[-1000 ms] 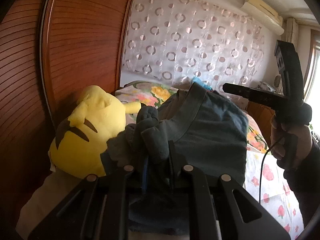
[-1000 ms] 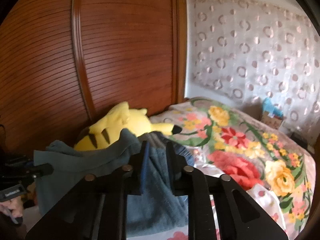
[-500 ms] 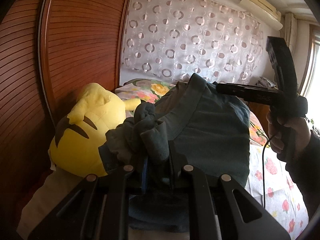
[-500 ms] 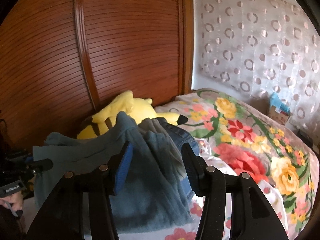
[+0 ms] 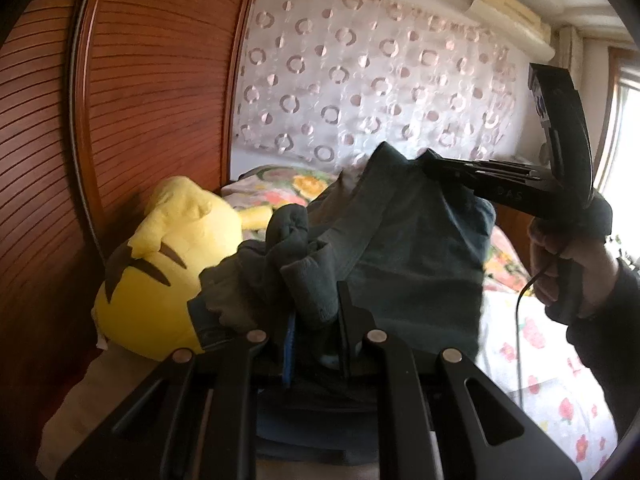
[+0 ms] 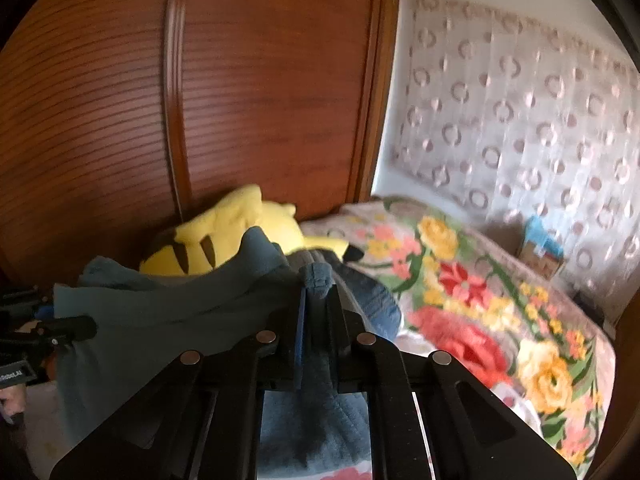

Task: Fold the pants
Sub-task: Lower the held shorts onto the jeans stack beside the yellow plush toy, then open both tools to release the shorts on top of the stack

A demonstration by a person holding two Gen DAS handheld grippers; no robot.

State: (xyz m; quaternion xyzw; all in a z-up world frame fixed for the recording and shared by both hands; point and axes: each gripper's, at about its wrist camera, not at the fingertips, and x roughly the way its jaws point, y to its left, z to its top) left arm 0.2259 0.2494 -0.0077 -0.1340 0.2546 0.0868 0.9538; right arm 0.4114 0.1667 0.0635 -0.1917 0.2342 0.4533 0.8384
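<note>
Pants of dark teal-blue cloth (image 5: 416, 256) hang stretched between the two tools, lifted above the bed with the flowered cover (image 6: 472, 292). Low in the centre of the left wrist view, the left gripper (image 5: 316, 320) has its two black fingers pressed in on a thick, bunched wad of the fabric, which bulges up over the tips. From there the cloth rises toward the upper right of that frame, where the right gripper (image 5: 434, 168) bites the far corner; its black body and the right hand (image 5: 568, 264) around the handle fill the right edge, with a thin dark cable (image 5: 520, 320) dropping below.

In the right wrist view, the same tool sits at lower centre, its fingers drawn close on a small rolled hem of the pants (image 6: 320, 280). The garment spreads away to the left of that frame, ending at the left gripper (image 6: 80, 326), seen small at the left edge; whether its tips grip there cannot be made out from this side.

A yellow plush toy with dark stripes (image 5: 168, 264) lies behind the cloth, against the reddish ribbed wooden wardrobe door (image 6: 260, 92). A sheer white curtain with ring patterns (image 5: 372, 80) covers the back wall, a cream air conditioner (image 5: 512, 16) above it at upper right.
</note>
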